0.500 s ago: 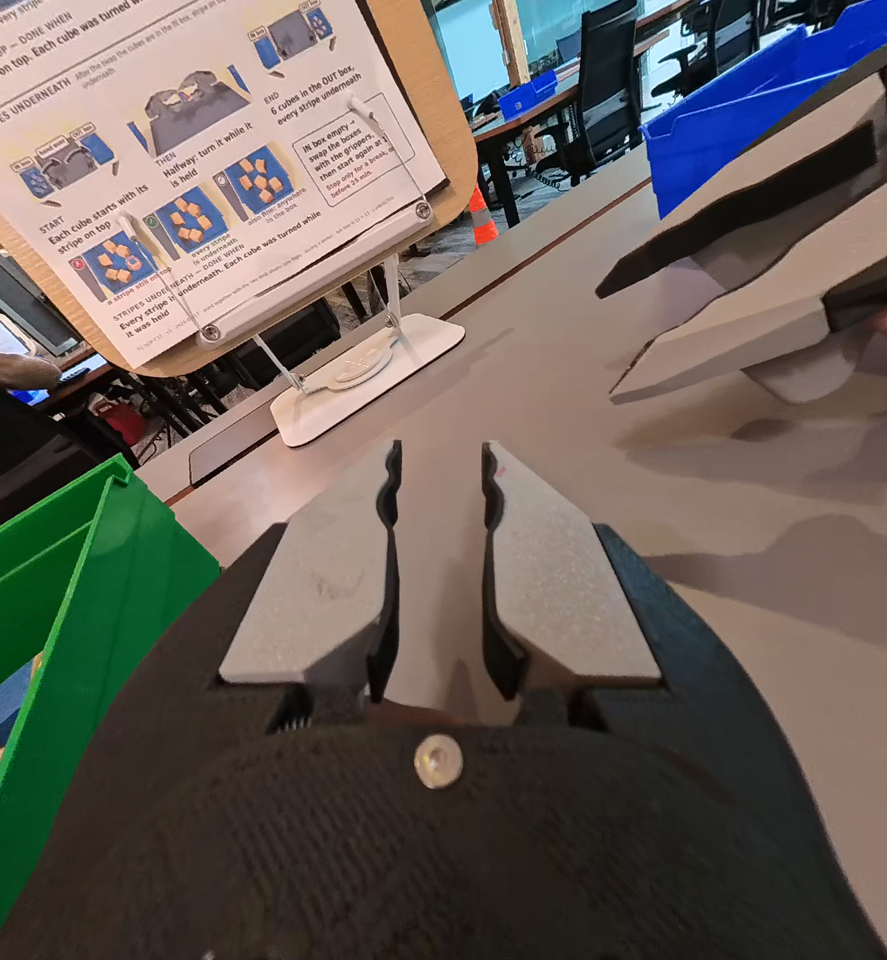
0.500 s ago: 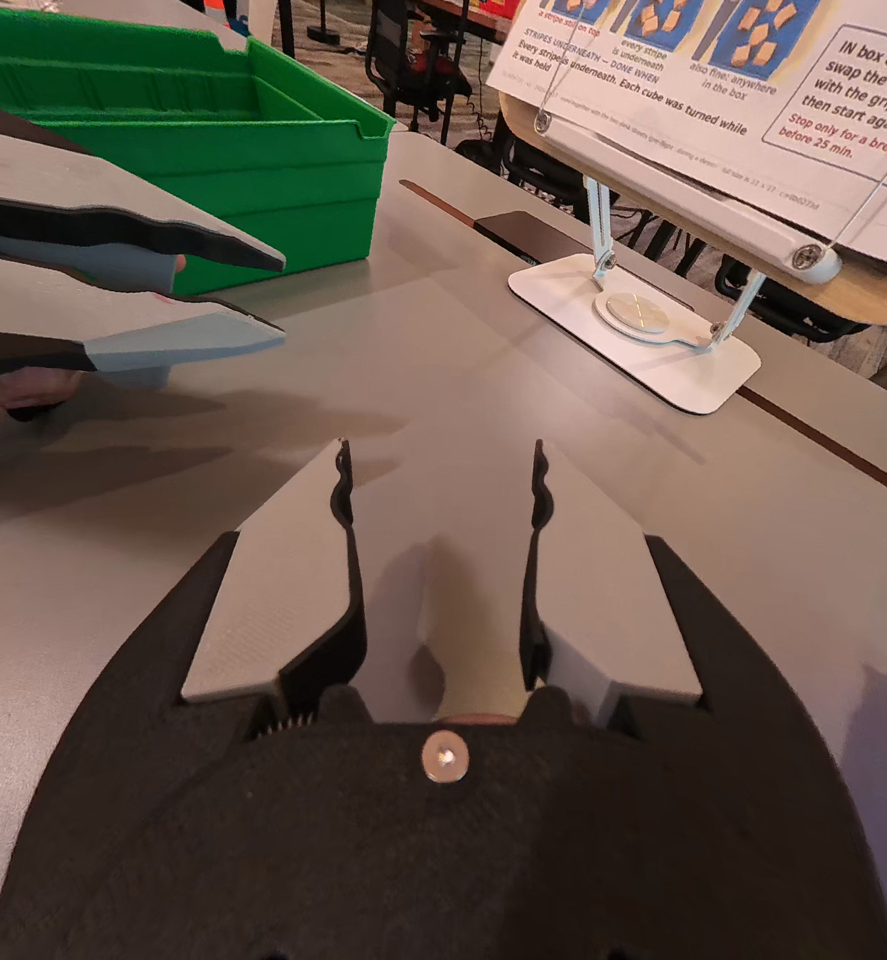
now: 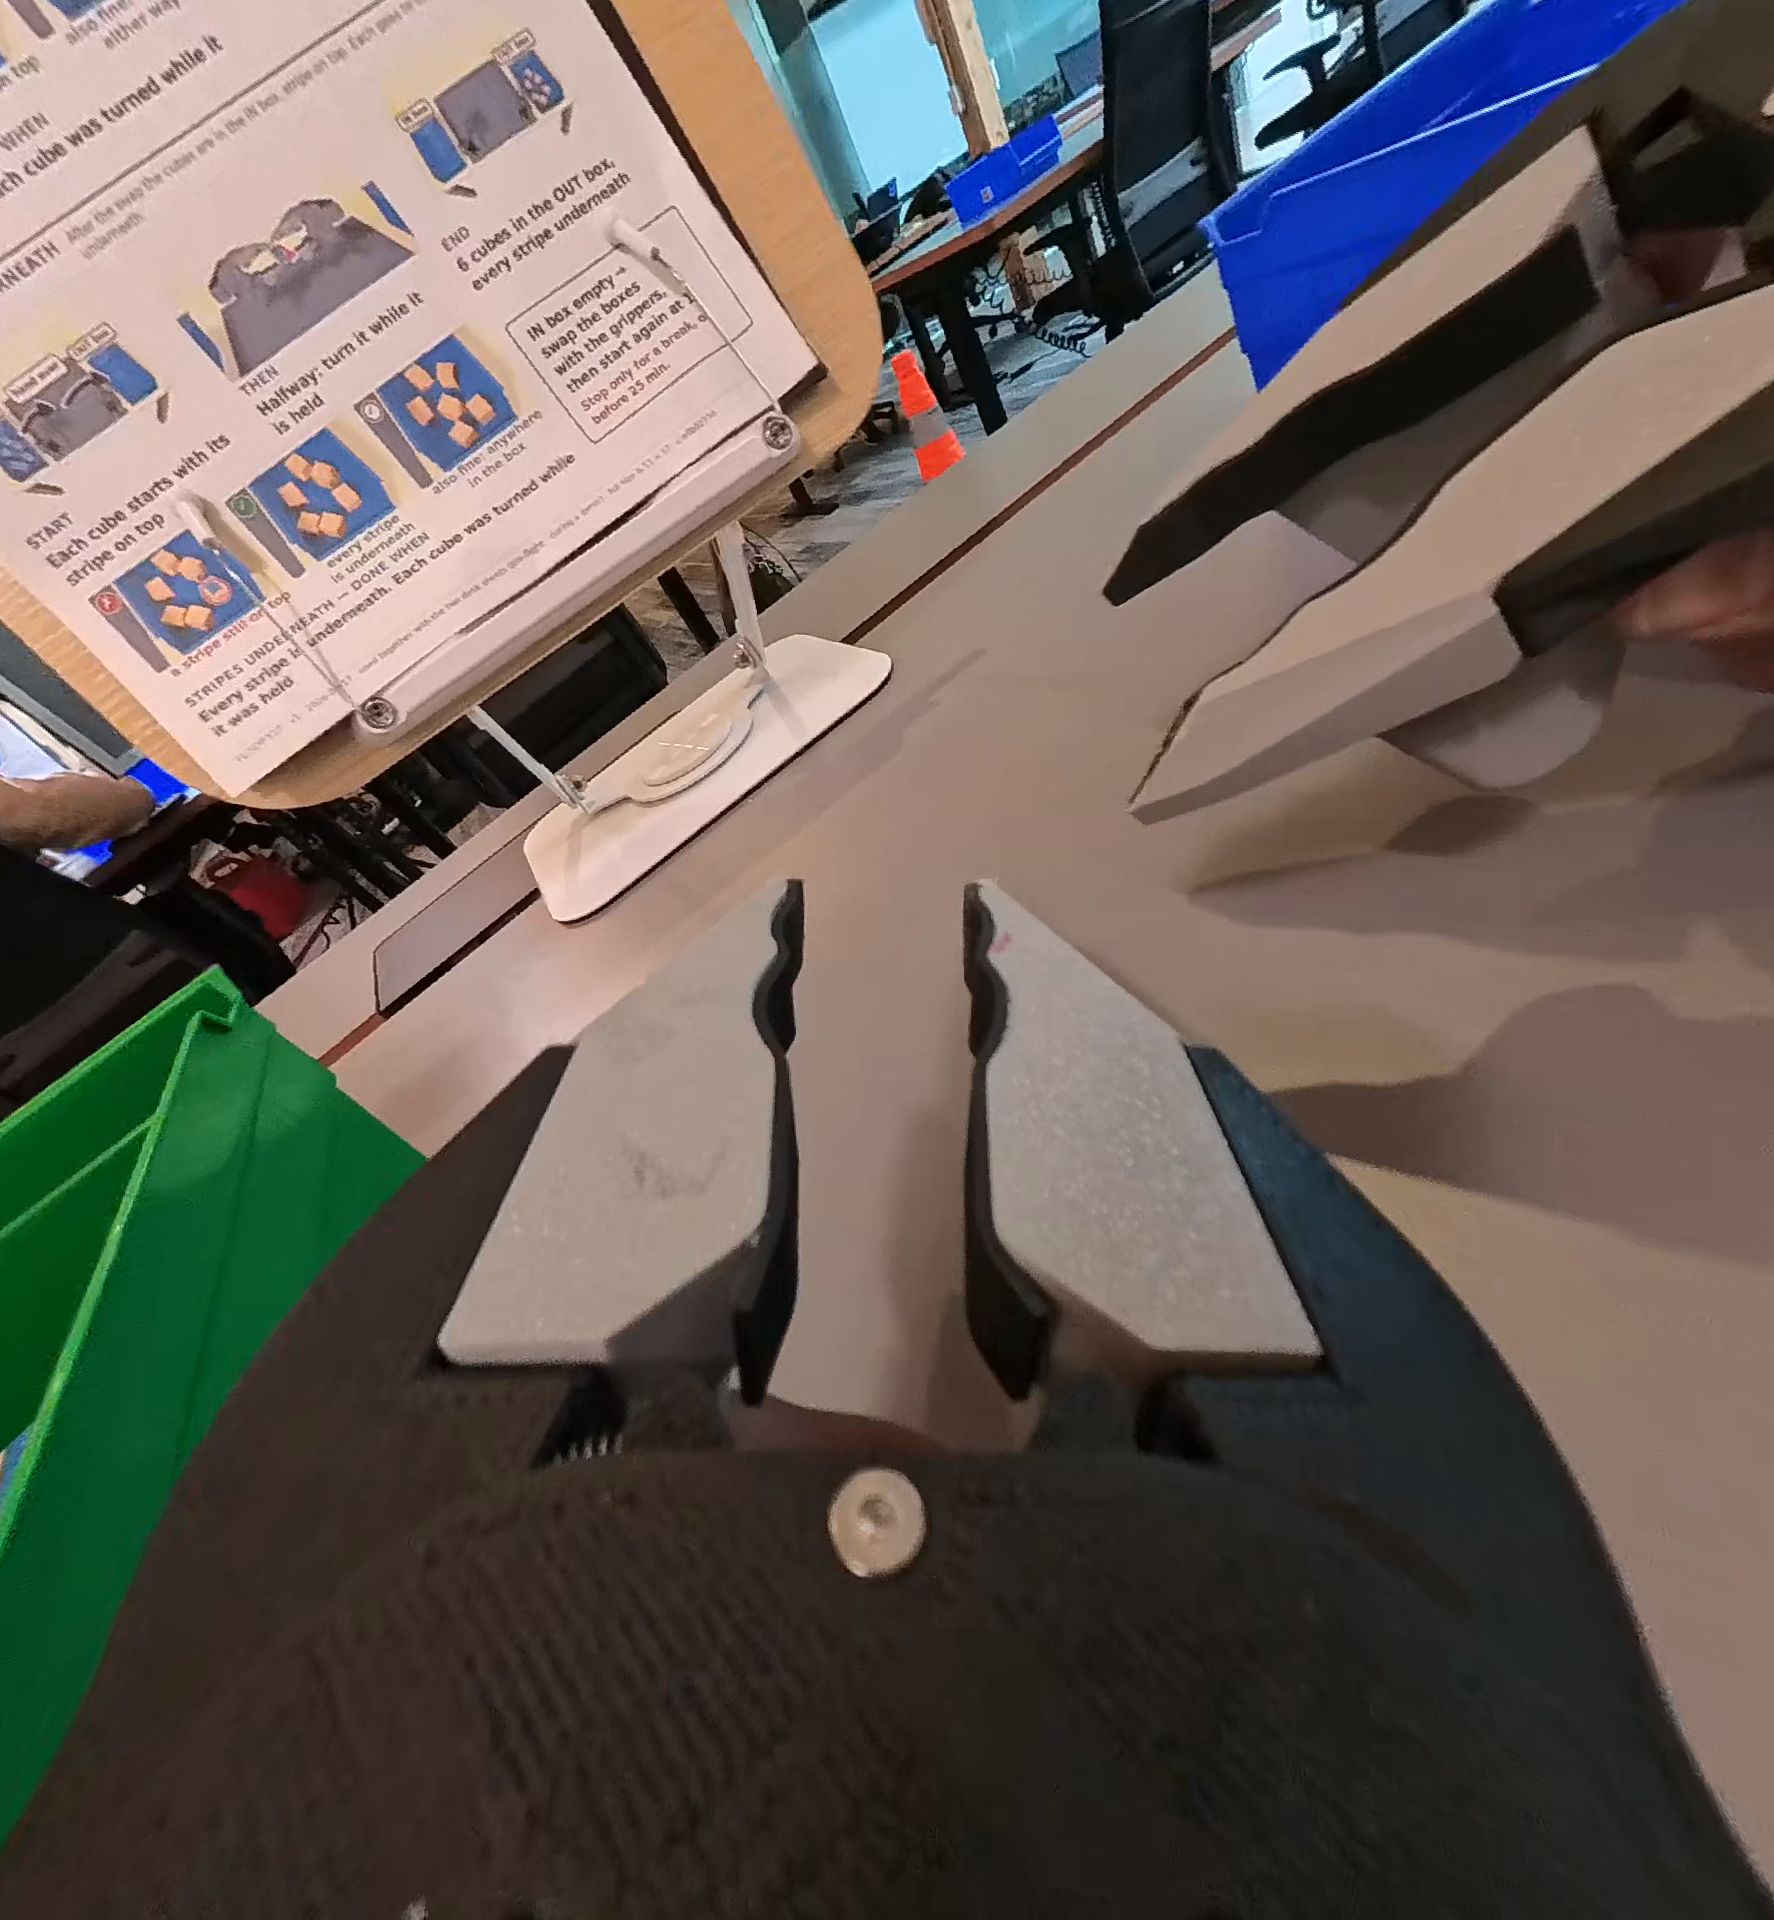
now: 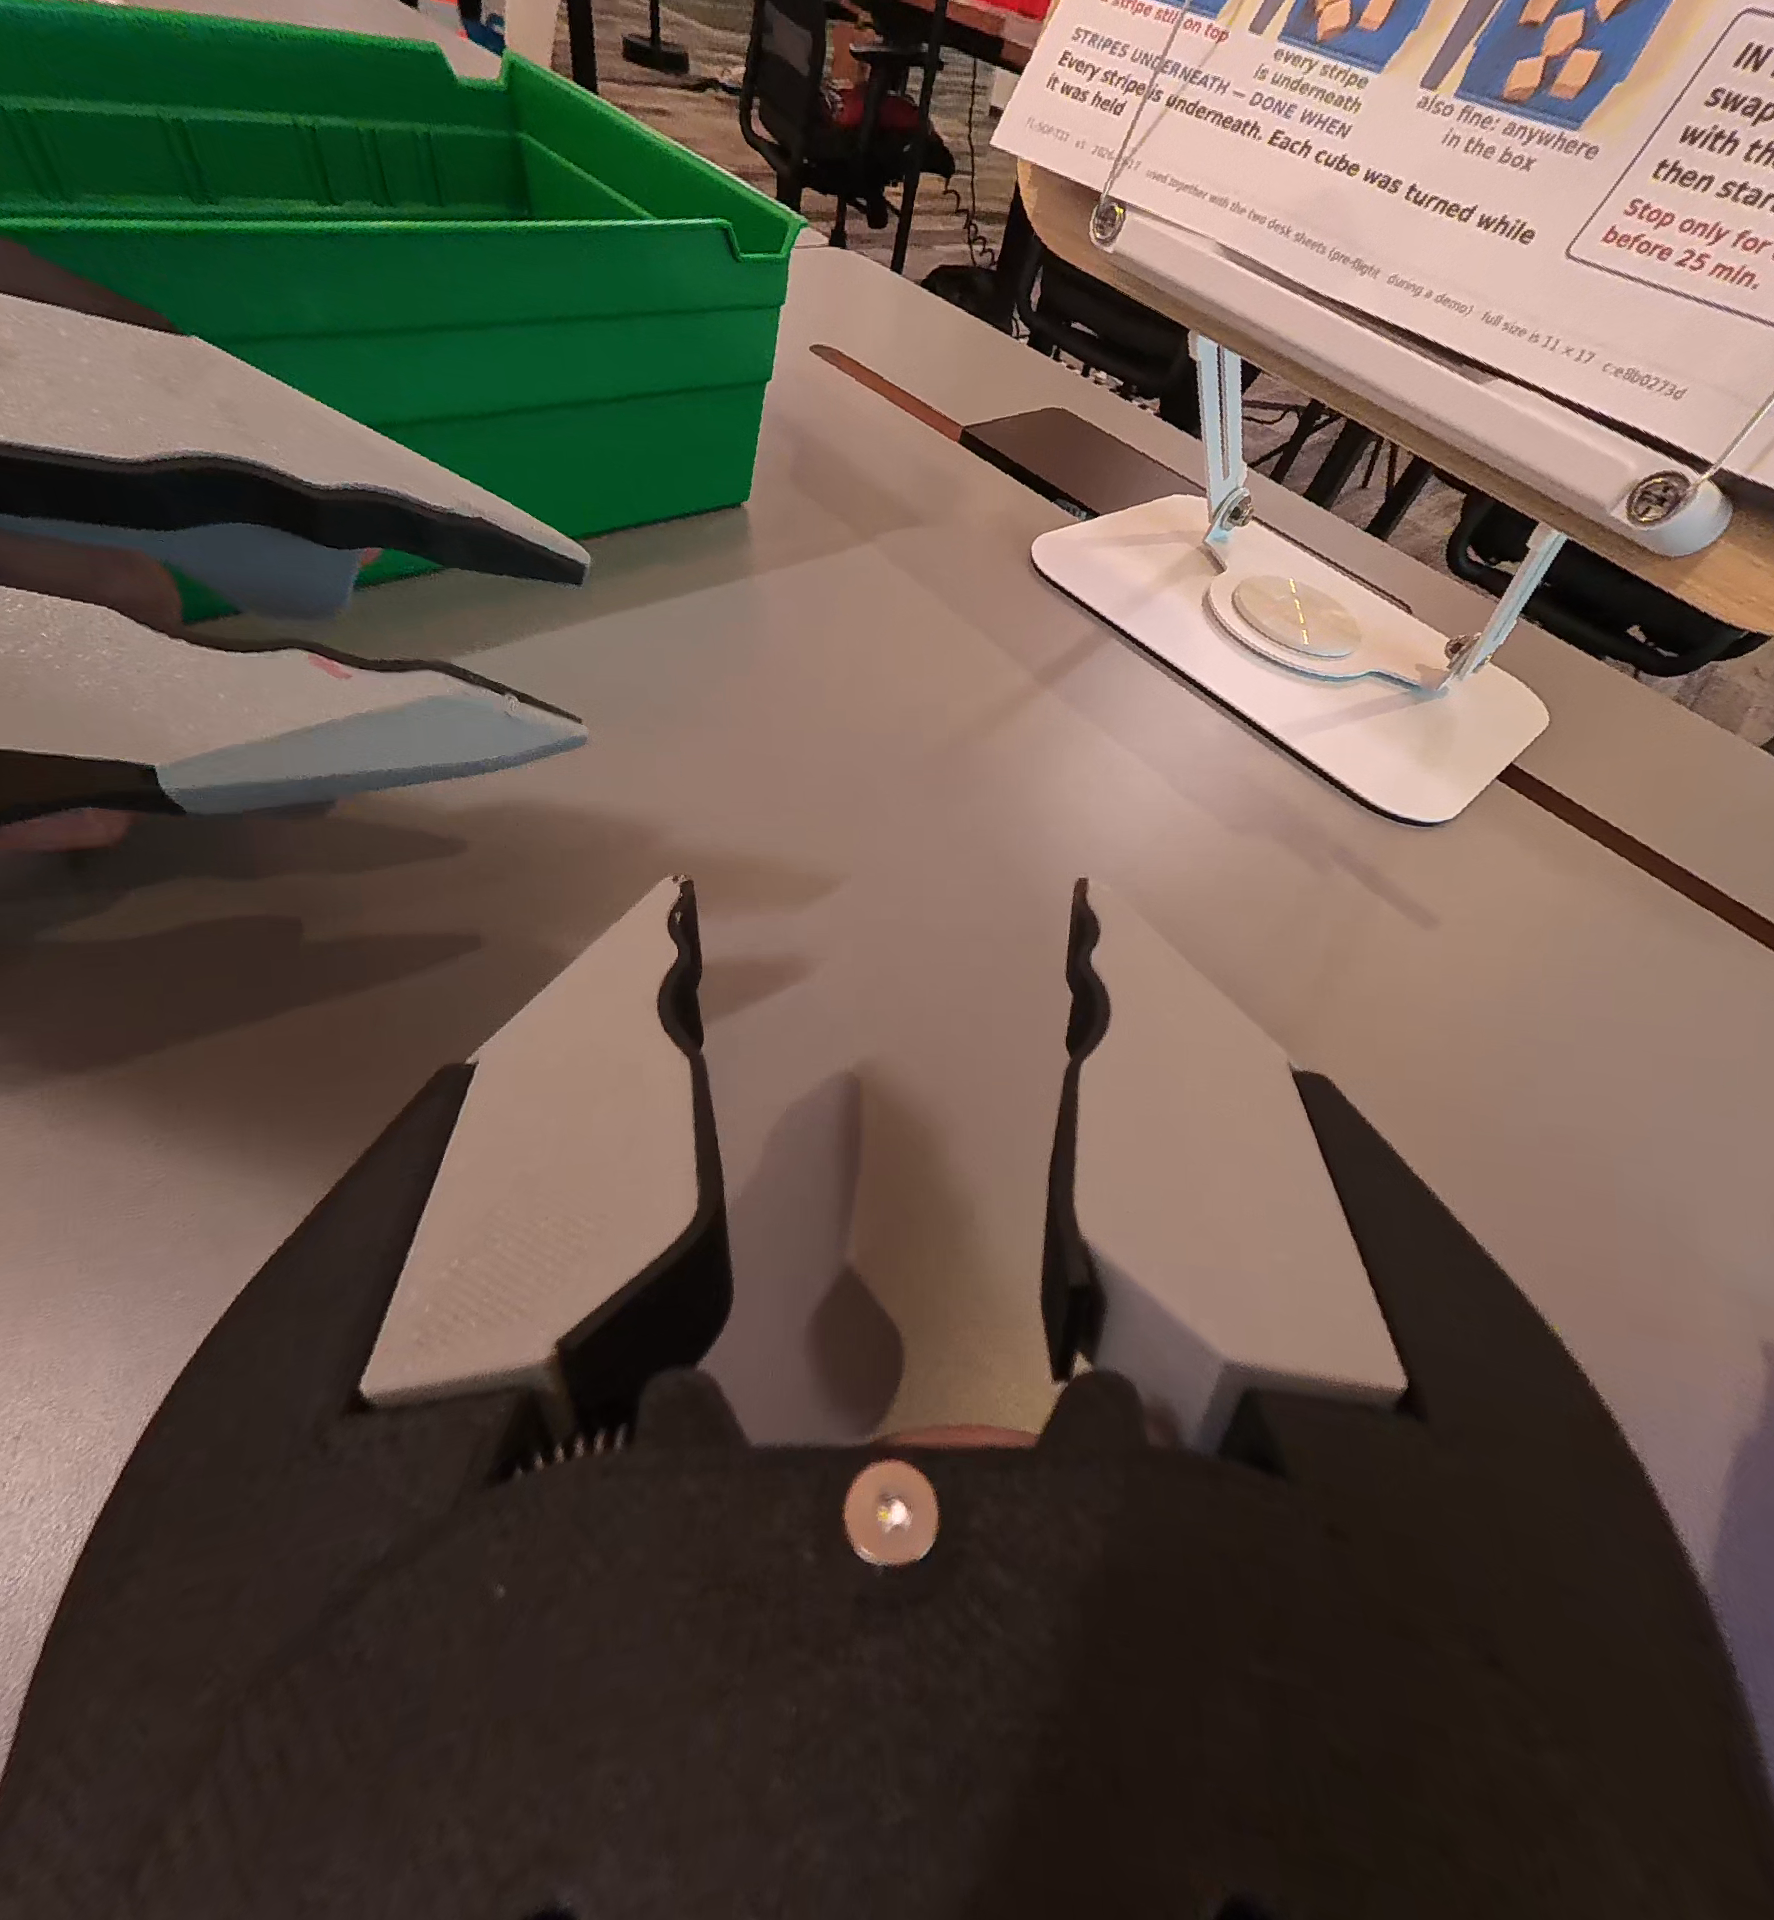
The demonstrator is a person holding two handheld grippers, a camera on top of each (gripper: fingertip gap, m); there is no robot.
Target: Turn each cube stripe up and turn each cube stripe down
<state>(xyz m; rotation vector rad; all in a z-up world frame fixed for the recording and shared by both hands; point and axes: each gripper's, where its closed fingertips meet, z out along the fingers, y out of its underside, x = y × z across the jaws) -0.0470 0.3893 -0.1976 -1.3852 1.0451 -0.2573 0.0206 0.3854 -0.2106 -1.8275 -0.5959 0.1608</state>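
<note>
Left wrist view: grey table (image 3: 966, 644) under both tongs; green bin (image 3: 135, 1195) just left of left tongs (image 3: 881, 904), blue bin (image 3: 1382, 208) behind right tongs (image 4: 881, 894), sheet stand (image 4: 1298, 665) ahead. Both tongs gape w/ nothing held. No cube clearly seen; presumably in a bin. Risk: tips near each other, could clash if both swing inward.
</note>
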